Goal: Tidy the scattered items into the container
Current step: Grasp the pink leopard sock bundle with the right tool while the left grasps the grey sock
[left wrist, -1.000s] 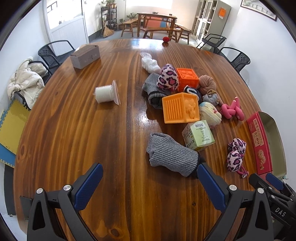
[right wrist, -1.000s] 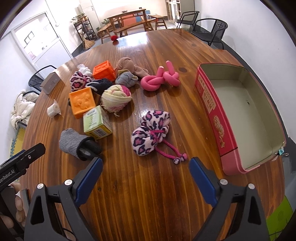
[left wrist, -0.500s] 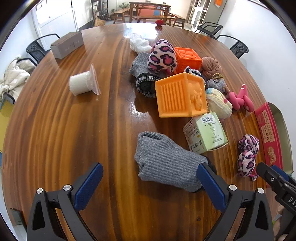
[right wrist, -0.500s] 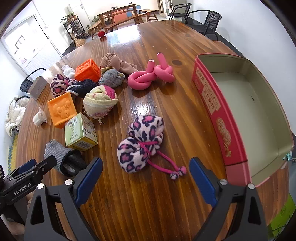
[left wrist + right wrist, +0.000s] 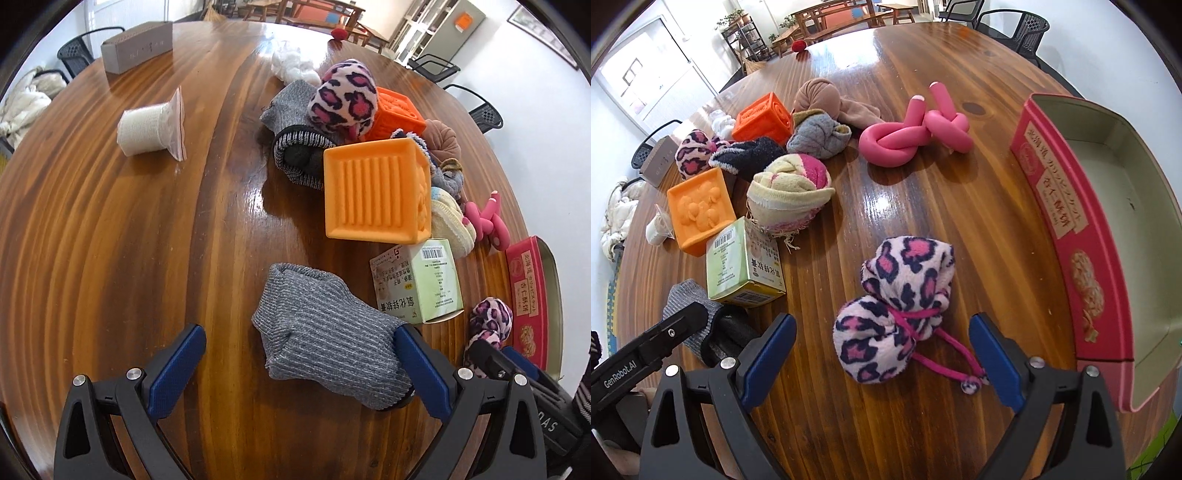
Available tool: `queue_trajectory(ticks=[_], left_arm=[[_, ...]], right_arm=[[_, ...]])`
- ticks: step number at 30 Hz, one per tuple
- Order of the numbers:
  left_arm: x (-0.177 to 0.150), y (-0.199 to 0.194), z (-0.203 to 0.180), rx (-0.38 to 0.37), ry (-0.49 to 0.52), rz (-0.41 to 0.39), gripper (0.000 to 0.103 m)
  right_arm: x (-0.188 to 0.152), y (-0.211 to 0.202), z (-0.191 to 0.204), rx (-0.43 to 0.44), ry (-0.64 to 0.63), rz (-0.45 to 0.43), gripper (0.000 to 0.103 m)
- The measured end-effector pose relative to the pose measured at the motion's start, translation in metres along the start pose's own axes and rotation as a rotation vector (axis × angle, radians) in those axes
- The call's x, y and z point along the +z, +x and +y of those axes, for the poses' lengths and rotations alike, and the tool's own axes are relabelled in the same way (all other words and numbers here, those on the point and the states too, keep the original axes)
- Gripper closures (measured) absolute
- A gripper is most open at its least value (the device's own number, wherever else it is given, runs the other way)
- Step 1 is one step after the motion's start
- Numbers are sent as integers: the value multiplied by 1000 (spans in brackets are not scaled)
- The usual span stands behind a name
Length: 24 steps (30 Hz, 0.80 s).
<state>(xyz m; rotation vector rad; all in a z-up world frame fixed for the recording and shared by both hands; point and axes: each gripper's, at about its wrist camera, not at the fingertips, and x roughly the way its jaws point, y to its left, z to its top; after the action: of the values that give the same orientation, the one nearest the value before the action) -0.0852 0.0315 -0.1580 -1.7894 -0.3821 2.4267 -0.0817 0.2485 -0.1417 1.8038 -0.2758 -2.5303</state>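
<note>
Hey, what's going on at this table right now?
A person is tidying scattered items with a handheld gripper in each hand. The left gripper, jaws open, is at a grey sock, which lies partly between its jaws. The right gripper, also open, straddles a leopard-print pouch. Neither item is gripped yet. The pink tin beside the pouch has nothing visible in it, and the socks, orange blocks and green carton lie on the wooden table.

Glossy brown varnished wooden desk [image 5: 110, 229], ribbed grey knitted cloth sock [image 5: 328, 332], fuzzy pink leopard-print fleece pouch [image 5: 897, 310], smooth moulded orange plastic cube [image 5: 376, 195], matt pale-green cardboard box [image 5: 742, 262]
</note>
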Motion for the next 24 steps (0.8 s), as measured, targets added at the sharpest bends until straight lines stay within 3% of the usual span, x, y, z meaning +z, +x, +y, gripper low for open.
queue_trajectory(ticks=[2,3,4,5,6,8,12,17,24], left_arm=[[-1,5,2,-7,-14,13,0],[-1,7,2,-13,-19,16,0],[-1,8,2,-14,-18,16,3],[-1,9,2,-18,-10,14,6],[-2,10,-1,-27,2,11,14],[-5,10,-7,-47,24,6,30],[-13,8,-18,-24,57,-17,37],[-24,5,-19,-6,42,-44,39],[-39,-30,-40,-11,57,-120,42]], right_arm=[[0,4,1,1,-9,10,14],[0,7,2,5,-15,20,25],[0,10,2,12,-17,34,34],[-1,12,2,13,-32,46,36],[0,12,3,3,-45,32,43],[0,13,3,6,-56,34,45],[-1,13,-1,27,-52,31,49],[-3,0,-4,46,-60,-5,50],[-4,-38,-19,102,-77,-76,50]])
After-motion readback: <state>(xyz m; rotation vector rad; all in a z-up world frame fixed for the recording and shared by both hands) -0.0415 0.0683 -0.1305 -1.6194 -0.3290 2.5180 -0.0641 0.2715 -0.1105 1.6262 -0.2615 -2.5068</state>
